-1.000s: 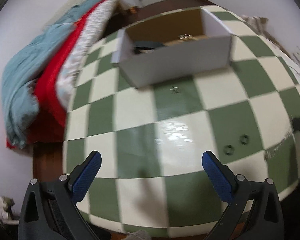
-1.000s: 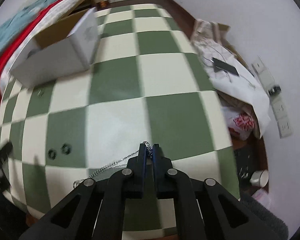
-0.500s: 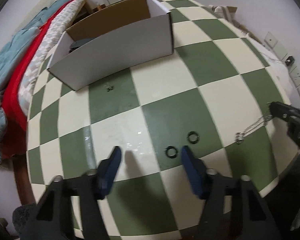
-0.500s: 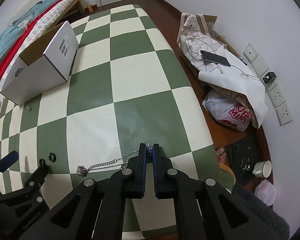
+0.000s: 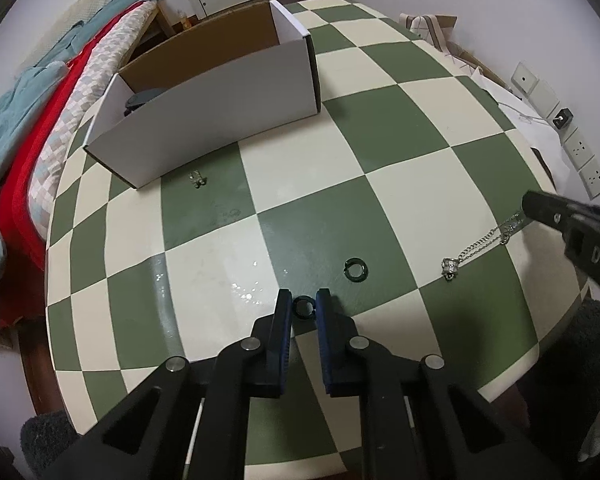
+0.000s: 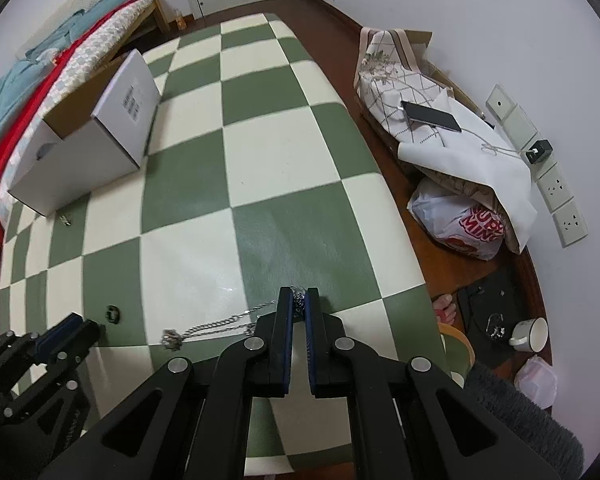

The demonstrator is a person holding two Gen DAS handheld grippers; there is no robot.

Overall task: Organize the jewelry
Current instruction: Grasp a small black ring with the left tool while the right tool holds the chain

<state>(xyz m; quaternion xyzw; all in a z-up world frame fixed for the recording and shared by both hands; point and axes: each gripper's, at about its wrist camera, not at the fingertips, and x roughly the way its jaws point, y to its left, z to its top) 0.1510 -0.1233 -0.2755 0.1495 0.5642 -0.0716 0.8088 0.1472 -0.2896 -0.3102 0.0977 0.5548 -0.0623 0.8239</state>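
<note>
My left gripper (image 5: 304,306) is closed on a dark green ring (image 5: 303,307) that lies on the checkered table (image 5: 400,200). A second dark ring (image 5: 355,268) lies just to its right. My right gripper (image 6: 299,304) is shut on a silver chain necklace (image 6: 216,326), whose pendant end (image 6: 171,339) rests on the table; the chain also shows in the left wrist view (image 5: 480,245). A small silver earring (image 5: 198,178) lies near the open white cardboard box (image 5: 220,120) at the table's far left.
A bed with red and teal blankets (image 5: 28,120) runs along the table's left side. Bags, a phone (image 6: 431,116), a cup (image 6: 530,334) and wall sockets (image 6: 556,188) sit on the floor and wall to the right. The table edge is close below both grippers.
My left gripper has moved down to the near ring and closed its jaws around it. My right gripper stays shut on the chain, nearly still.
</note>
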